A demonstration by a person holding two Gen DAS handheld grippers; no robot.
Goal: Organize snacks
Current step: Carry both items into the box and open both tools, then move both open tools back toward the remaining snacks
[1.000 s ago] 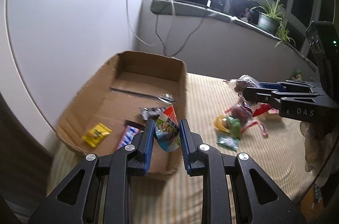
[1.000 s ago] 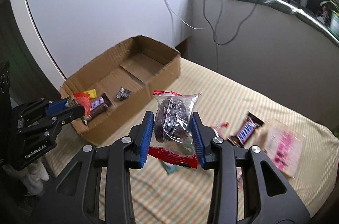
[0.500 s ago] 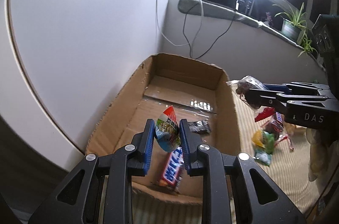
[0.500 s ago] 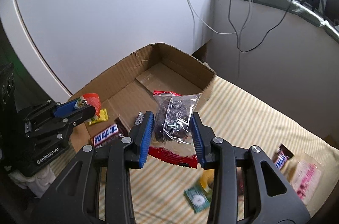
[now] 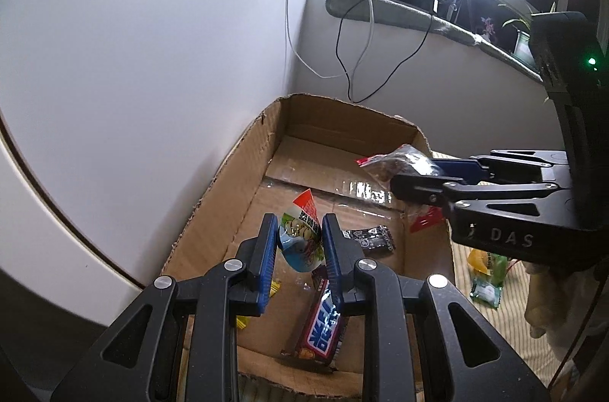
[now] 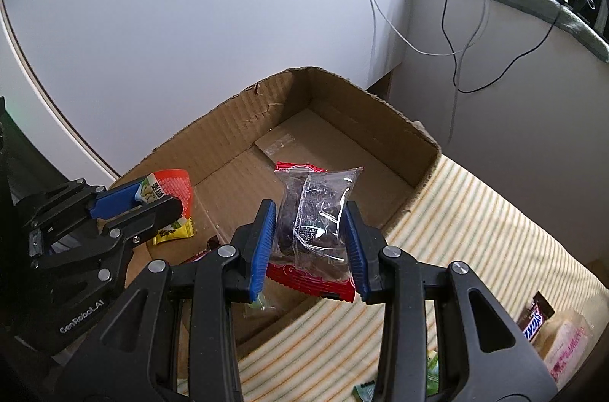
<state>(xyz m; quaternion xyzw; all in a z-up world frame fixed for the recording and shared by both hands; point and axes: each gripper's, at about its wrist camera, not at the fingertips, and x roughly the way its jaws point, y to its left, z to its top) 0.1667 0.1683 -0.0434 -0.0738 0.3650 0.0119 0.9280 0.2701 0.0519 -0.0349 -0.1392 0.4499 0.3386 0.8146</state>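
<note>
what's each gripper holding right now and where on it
Left gripper: small green-and-red snack packet, pinched across its sides. Right gripper: clear bag of dark snacks, pinched across its middle.

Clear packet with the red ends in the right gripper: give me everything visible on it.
The clear plastic packet with red crimped ends holds dark, lumpy contents; they look like dried fruit, but that is unclear. The film is glossy and wrinkled, with small print on a central seam. It stands roughly upright, pinched at its sides between the blue-padded fingers of the right gripper, in the air above the near part of the brown cardboard box. Nothing else touches it. The left wrist view shows it over the box's right wall.
</note>
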